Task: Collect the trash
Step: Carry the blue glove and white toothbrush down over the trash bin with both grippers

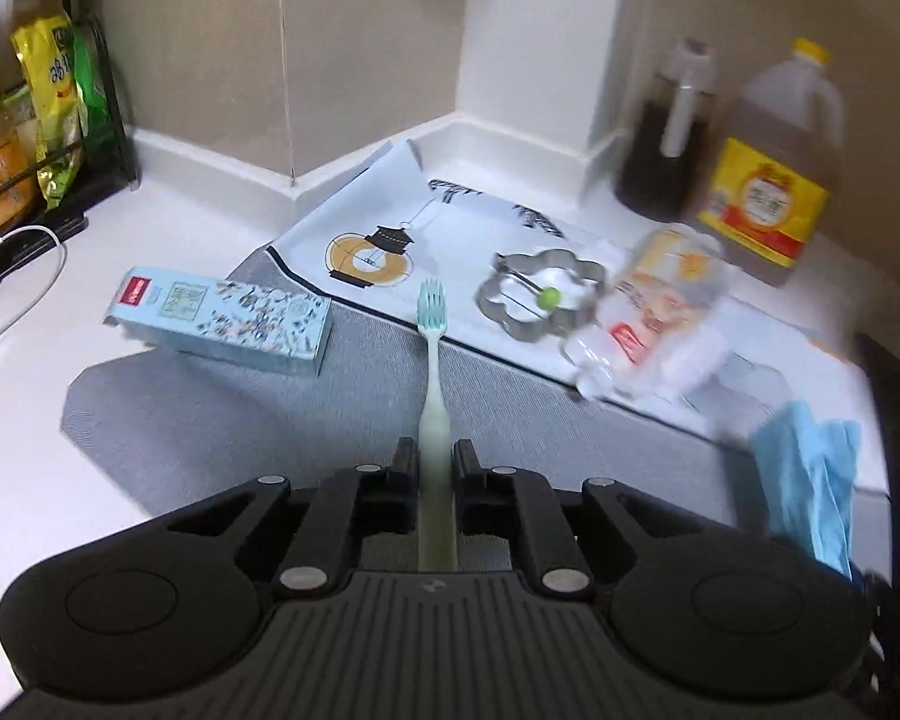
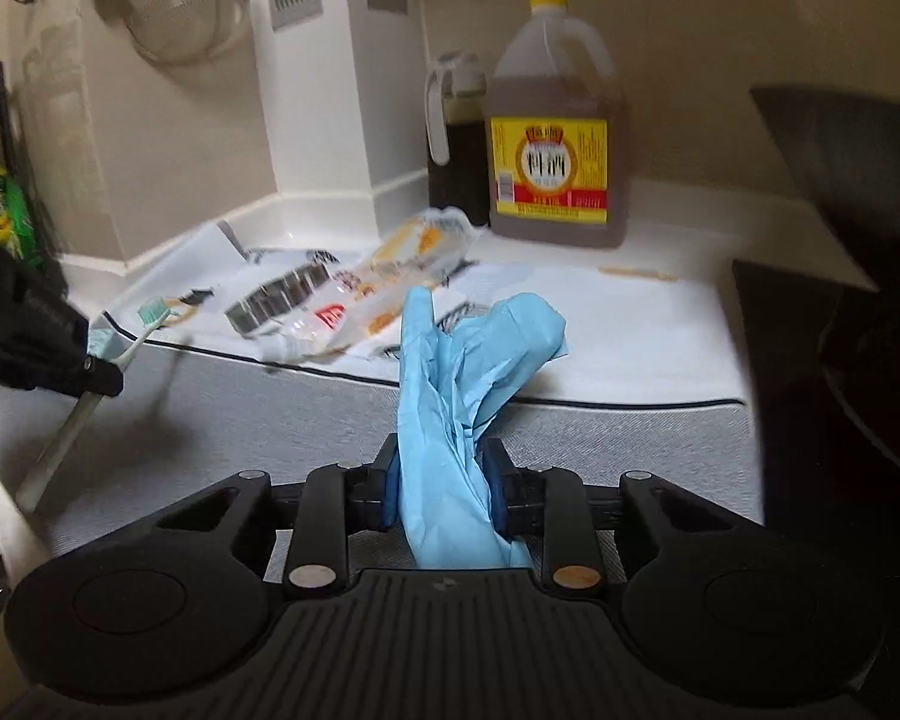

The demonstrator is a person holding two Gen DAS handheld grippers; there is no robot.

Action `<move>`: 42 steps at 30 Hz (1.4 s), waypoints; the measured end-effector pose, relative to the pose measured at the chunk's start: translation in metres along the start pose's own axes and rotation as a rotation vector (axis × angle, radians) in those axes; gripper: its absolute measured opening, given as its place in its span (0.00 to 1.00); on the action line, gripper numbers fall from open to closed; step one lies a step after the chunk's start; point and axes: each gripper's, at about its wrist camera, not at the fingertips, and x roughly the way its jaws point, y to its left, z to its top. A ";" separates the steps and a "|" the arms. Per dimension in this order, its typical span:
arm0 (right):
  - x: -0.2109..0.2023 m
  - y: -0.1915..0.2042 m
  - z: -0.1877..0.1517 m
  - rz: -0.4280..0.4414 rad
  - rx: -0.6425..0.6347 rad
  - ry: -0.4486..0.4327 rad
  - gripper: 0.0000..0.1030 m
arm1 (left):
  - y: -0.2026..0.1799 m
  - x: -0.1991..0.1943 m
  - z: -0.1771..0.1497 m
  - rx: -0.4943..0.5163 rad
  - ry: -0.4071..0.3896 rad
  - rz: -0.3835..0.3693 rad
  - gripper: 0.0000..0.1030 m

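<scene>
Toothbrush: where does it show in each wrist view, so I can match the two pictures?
Left wrist: toothbrush at centre, handle clamped in the left gripper, bristles pointing away over the grey mat.
Right wrist: toothbrush at the left edge, slanting under the left gripper.
Shared landmark: yellow-capped jug, far right in the left view, upper centre in the right.

A white counter [image 1: 24, 432] carries a grey mat [image 1: 342, 420]. A printed cloth [image 1: 390, 228], an oil jug [image 2: 555, 120] and a dark bottle [image 2: 457, 144] stand there too.
</scene>
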 end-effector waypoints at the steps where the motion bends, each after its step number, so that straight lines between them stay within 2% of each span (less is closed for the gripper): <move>1: -0.006 0.002 -0.001 0.008 -0.002 -0.005 0.29 | 0.002 -0.007 -0.005 0.001 -0.007 -0.012 0.12; 9: -0.062 0.021 -0.014 0.055 -0.030 -0.064 0.29 | 0.020 -0.063 -0.041 0.024 -0.086 -0.050 0.12; 20: -0.140 0.070 -0.043 0.246 -0.138 -0.093 0.29 | 0.089 -0.150 -0.115 0.031 -0.169 -0.054 0.12; 28: -0.164 0.108 -0.079 0.364 -0.235 0.010 0.29 | 0.124 -0.182 -0.167 0.032 -0.161 -0.033 0.12; 36: -0.156 0.131 -0.125 0.376 -0.306 0.168 0.29 | 0.136 -0.171 -0.213 0.022 -0.065 -0.036 0.12; 42: -0.153 0.140 -0.149 0.361 -0.344 0.238 0.29 | 0.139 -0.162 -0.238 0.028 -0.026 -0.042 0.12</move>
